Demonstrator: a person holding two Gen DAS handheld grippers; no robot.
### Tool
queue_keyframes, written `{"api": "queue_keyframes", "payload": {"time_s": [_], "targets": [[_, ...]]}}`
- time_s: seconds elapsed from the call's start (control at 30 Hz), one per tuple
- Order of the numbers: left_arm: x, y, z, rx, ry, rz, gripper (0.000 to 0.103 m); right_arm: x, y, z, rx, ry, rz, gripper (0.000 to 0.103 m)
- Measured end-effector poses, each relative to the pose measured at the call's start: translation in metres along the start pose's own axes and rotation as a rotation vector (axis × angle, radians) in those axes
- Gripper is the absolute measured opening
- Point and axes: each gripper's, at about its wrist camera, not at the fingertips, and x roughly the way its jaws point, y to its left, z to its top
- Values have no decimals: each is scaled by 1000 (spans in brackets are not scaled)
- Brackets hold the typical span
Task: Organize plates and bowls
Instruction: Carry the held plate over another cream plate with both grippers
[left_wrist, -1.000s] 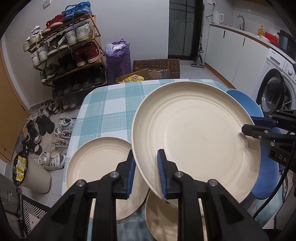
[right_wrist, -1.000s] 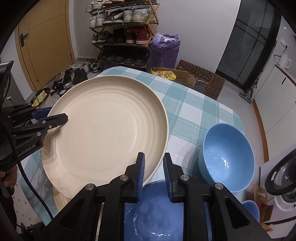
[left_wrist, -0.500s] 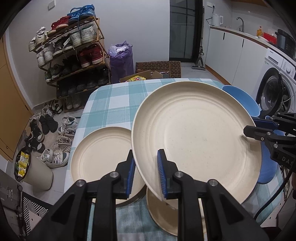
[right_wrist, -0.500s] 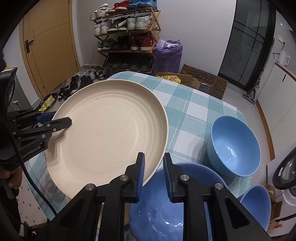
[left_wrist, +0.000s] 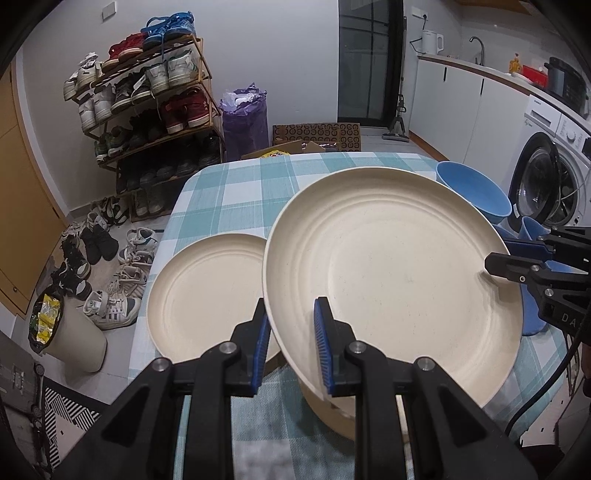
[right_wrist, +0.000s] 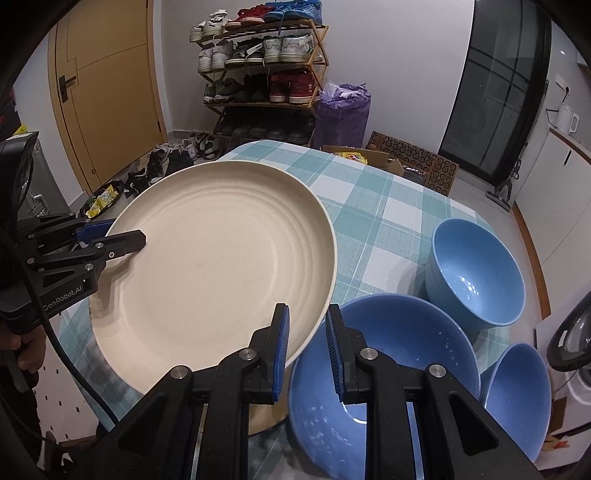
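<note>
Three cream plates (left_wrist: 391, 273), three blue bowls (right_wrist: 476, 273).

A table under a teal and white checked cloth (left_wrist: 236, 192) stands mid-frame on a pale tiled floor (left_wrist: 110, 376). At the upper left of the left view a wooden shoe rack (left_wrist: 147, 107) full of shoes leans against a plain white wall (left_wrist: 280, 44), with loose shoes (left_wrist: 107, 266) scattered below it. Beside the rack sit a purple bag (left_wrist: 244, 122) and patterned cardboard boxes (left_wrist: 317, 134). A dark glass door (left_wrist: 365, 59) fills the upper centre. White cabinets (left_wrist: 476, 99) and a washing machine (left_wrist: 550, 170) line the right edge. An orange-brown door (right_wrist: 107, 92) shows at the upper left of the right view.
</note>
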Motion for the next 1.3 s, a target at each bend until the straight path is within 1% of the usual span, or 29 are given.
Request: {"api": "queue_keyframes", "payload": {"time_s": [0.13,0.3,0.5,0.77,1.0,1.2,1.3], "targets": [[0,2,-8,-4,-2,-2,21,-3,8,-9,-5,-2,-3,20],[3,5,-16,-16,-2,2,21,1,15,-20,1,4,10,20],[7,7,-26,-27,-2,0,21,8,25,-31,-9,17,2,20],[16,9,-36,-34,10,-4,21,12,26,-38,14,20,8,20],[22,9,-42,-36,20,-14,21,16,25,-49,60,20,19,20],[30,9,-45,-44,25,-21,22,18,22,-55,78,17,27,20],[32,10,-47,-51,28,-26,22,21,23,-55,72,16,17,20]]}}
